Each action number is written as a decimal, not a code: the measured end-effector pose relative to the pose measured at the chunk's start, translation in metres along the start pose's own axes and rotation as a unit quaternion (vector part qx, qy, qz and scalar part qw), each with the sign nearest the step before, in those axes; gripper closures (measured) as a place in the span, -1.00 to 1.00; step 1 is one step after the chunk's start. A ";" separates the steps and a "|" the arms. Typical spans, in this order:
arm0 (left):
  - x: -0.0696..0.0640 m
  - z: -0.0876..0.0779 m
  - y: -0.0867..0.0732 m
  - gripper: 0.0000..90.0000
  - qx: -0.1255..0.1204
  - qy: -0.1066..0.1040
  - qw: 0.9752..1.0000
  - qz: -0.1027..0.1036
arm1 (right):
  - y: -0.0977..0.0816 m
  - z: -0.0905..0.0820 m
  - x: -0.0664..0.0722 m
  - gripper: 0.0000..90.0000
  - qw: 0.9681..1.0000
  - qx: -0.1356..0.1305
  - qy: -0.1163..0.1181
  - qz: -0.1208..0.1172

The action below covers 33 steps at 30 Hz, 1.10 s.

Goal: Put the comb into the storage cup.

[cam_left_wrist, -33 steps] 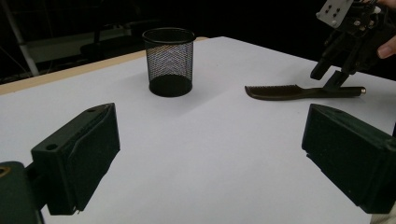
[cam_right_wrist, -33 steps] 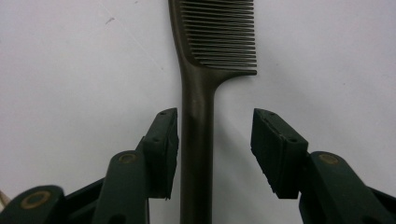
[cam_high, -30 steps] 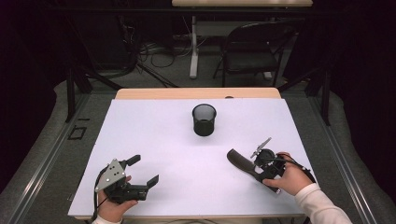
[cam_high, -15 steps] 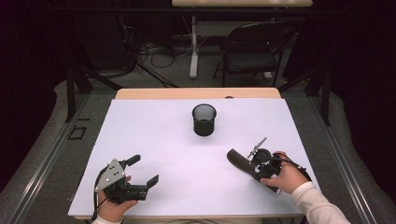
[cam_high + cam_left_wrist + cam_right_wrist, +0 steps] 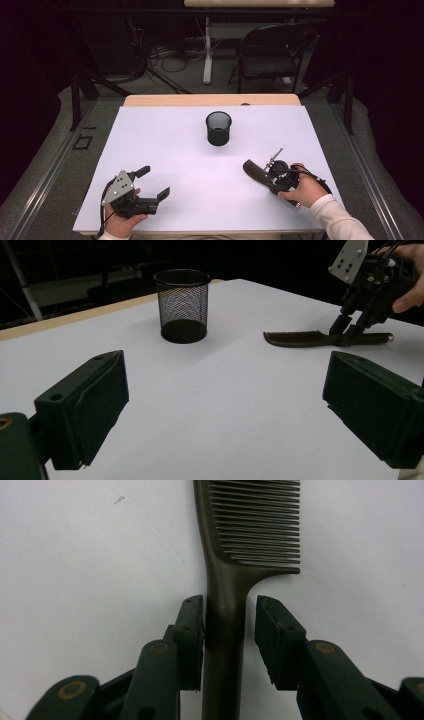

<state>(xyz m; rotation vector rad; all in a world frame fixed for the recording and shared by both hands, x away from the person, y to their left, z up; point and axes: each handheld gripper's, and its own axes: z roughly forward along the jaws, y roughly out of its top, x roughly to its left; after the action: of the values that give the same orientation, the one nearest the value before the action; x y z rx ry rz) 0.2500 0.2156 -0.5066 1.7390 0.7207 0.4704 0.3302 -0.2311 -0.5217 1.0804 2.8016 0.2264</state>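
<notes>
White paper covers the table (image 5: 165, 140) in the high view, where a black mesh cup (image 5: 218, 128) stands toward the far middle, the left gripper (image 5: 150, 185) rests at the near left with jaws spread wide, and the right gripper (image 5: 265, 172) sits at the near right over a dark comb (image 5: 256, 171). From the left gripper view, its two jaws stand far apart with nothing between them, the mesh cup (image 5: 181, 305) ahead and the comb (image 5: 300, 338) lying flat under the right gripper (image 5: 350, 332). Along the right gripper view, the jaws straddle the comb's handle (image 5: 225, 630), one jaw touching it and the other just clear.

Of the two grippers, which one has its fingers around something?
The right gripper: its fingers straddle the handle of the comb, which lies flat on the table; one side shows a gap. The left gripper is open with nothing between its fingers.
</notes>
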 end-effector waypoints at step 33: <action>0.001 0.000 0.000 -0.90 0.002 0.001 1.000 -0.001 | 0.001 0.004 0.000 0.61 1.000 -0.003 0.008 0.008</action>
<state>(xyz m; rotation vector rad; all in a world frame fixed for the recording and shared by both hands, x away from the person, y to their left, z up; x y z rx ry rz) 0.2503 0.2160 -0.5067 1.7407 0.7253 0.4708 0.3318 -0.2300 -0.5257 1.1052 2.8053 0.2470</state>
